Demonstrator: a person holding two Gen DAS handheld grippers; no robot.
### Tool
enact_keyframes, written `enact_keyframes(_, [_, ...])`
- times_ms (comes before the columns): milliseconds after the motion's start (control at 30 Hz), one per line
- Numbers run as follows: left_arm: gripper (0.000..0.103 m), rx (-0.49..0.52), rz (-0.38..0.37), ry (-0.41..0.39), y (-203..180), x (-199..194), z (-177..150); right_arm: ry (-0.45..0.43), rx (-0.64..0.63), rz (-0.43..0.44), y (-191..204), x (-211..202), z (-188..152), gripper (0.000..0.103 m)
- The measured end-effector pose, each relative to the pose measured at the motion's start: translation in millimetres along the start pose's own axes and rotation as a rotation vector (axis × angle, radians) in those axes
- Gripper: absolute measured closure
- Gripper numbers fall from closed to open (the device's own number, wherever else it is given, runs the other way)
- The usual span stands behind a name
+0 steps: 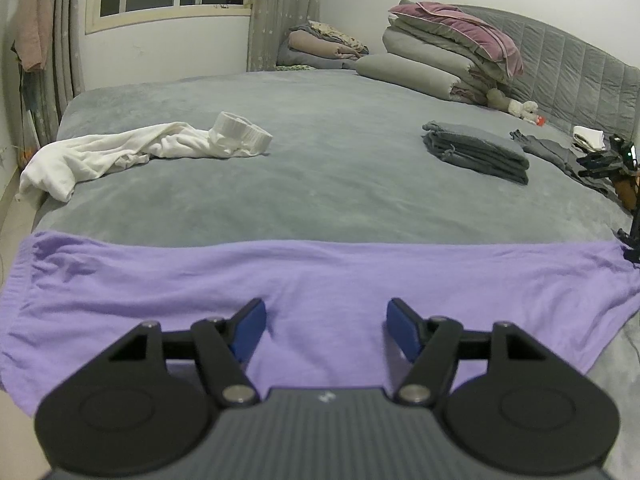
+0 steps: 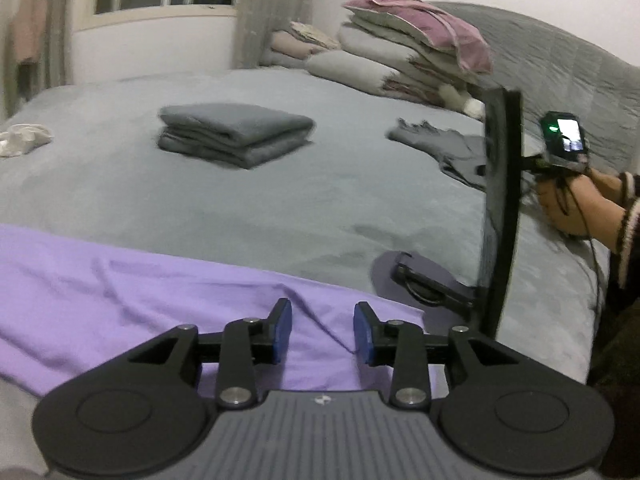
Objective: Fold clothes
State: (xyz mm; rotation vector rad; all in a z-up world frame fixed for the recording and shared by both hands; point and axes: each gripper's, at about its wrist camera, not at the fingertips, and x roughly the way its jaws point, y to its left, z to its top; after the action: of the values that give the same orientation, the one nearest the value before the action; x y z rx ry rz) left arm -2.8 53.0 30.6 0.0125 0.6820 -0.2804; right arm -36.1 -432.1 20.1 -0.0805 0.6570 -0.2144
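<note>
Honestly, with my left tongs [image 1: 326, 330] gaping and my right tongs [image 2: 322, 330] parted, gripping nothing, over the purple garment [image 1: 320, 276] spread on the bed [image 1: 320, 184] just beneath them, I could pinch one layer and bunch it.

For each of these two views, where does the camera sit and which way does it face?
Left wrist: on the left gripper, low over the purple garment, facing across the bed; only its open fingers show.
Right wrist: on the right gripper at the garment's right end, facing likewise; a gap shows between its fingers, and a hand holds a device at right.
Shared: purple garment, folded grey stack, bedding pile.
</note>
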Motion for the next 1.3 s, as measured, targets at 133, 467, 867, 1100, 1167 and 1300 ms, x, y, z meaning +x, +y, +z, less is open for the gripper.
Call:
enact_keyframes(133, [0.039, -0.009, -0.002, -0.005, 0.9, -0.8, -0.1, -0.031, 0.043, -0.028, -1.3, -2.8, 9.9, 0.1])
enact_keyframes(467, [0.041, -0.074, 0.003, -0.04, 12.6, -6.0, 2.5, -0.034, 0.085, -0.153, -6.9, -0.2, 20.0, 0.101])
enact_keyframes(867, [0.04, -0.084, 0.031, -0.052, 20.5, -6.7, 4.4, -0.021, 0.108, -0.182, -5.0, 1.9, 25.5, 0.101])
enact_keyframes(1100, [0.039, -0.068, 0.031, -0.036, 17.4, -2.7, 3.1, 0.0, 0.073, -0.211, 4.7, 8.0, 19.4, 0.101])
enact_keyframes(1167, [0.039, -0.067, 0.034, -0.032, 16.8, -1.5, 2.7, -0.02, 0.069, -0.214, 5.6, 2.4, 20.2, 0.1])
enact_keyframes(1300, [0.036, -0.053, 0.04, -0.033, 14.5, -1.3, 1.6, -0.005, 0.124, -0.126, -3.7, -10.6, 15.3, 0.096])
